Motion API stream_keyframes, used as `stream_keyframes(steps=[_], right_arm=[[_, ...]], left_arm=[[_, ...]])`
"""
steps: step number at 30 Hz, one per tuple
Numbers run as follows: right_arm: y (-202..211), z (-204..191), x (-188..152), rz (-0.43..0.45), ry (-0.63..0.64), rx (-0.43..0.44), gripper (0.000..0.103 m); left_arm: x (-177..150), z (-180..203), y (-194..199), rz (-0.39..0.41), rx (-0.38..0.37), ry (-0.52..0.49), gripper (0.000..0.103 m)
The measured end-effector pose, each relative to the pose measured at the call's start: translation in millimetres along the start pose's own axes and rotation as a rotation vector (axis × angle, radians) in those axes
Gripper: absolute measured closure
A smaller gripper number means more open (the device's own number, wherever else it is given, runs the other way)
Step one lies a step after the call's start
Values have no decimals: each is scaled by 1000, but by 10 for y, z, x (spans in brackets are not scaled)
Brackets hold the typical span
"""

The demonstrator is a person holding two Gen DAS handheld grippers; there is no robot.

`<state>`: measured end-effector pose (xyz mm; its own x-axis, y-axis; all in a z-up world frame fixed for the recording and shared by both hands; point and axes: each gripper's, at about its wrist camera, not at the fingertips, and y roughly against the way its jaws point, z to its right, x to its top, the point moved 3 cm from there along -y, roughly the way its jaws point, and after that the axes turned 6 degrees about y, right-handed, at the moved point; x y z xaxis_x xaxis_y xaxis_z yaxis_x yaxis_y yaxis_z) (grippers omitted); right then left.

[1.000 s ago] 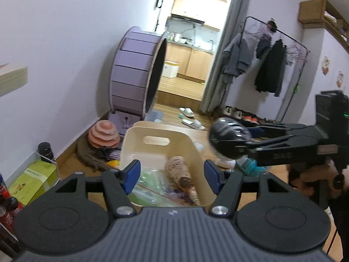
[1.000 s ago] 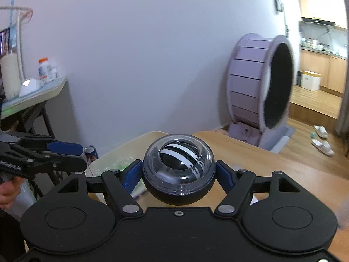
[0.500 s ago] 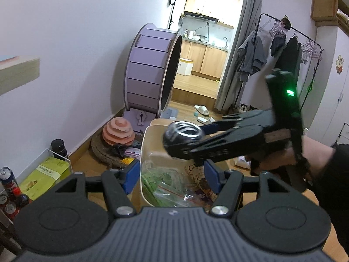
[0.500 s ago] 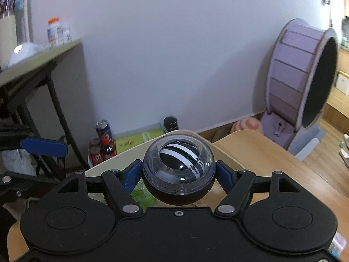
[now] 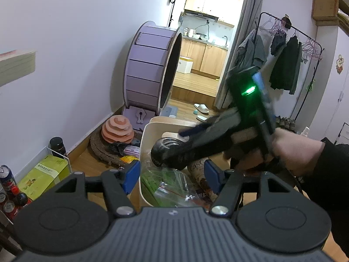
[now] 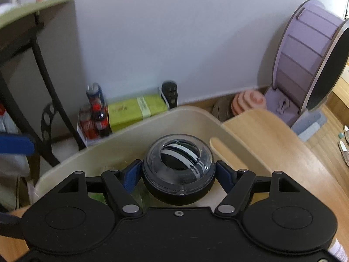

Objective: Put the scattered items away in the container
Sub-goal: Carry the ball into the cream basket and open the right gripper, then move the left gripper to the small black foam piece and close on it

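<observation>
One gyro ball (image 6: 178, 166), clear-domed on a black base, sits between my right gripper (image 6: 178, 173) jaws, which grip its sides part-open, directly above the beige container (image 6: 130, 135). Inside the container at 6 o'clock lie a clear plastic bag (image 5: 168, 181) and a printed pouch (image 5: 199, 172). My left gripper (image 5: 171, 174) hangs at the container's near rim, jaws part-open and empty. Wooden tabletop (image 6: 283, 144) extends toward 3 o'clock.

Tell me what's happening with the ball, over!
Right gripper clamps black, clear-domed gyro ball over cream plastic bin. Left gripper open, empty, at bin's near rim. Clear bags already inside; drop path clear.
</observation>
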<state>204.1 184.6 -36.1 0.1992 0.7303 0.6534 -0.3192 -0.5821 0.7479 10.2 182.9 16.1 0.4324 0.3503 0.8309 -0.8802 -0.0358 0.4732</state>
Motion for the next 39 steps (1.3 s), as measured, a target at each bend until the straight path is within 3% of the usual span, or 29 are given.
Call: stream_keyframes(steps=[3, 9, 21, 27, 33, 39], right_arm=[[277, 74, 59, 119, -19, -46, 15], [709, 236, -87, 155, -22, -78, 15], [1997, 493, -1350, 302, -271, -217, 15], [2376, 528, -1800, 361, -388, -276, 11], [2472, 488, -1952, 346, -376, -223, 7], [2442, 456, -2118, 294, -300, -141, 6]], left_arm=[[5, -1, 14, 3, -5, 3, 40], [8, 21, 33, 3, -24, 2, 40], [-141, 532, -18, -16, -166, -59, 39], [-364, 975, -118, -53, -222, -143, 39], [-663, 1306, -317, -97, -184, -258, 41], [-845, 1475, -582, -132, -26, -350, 47]])
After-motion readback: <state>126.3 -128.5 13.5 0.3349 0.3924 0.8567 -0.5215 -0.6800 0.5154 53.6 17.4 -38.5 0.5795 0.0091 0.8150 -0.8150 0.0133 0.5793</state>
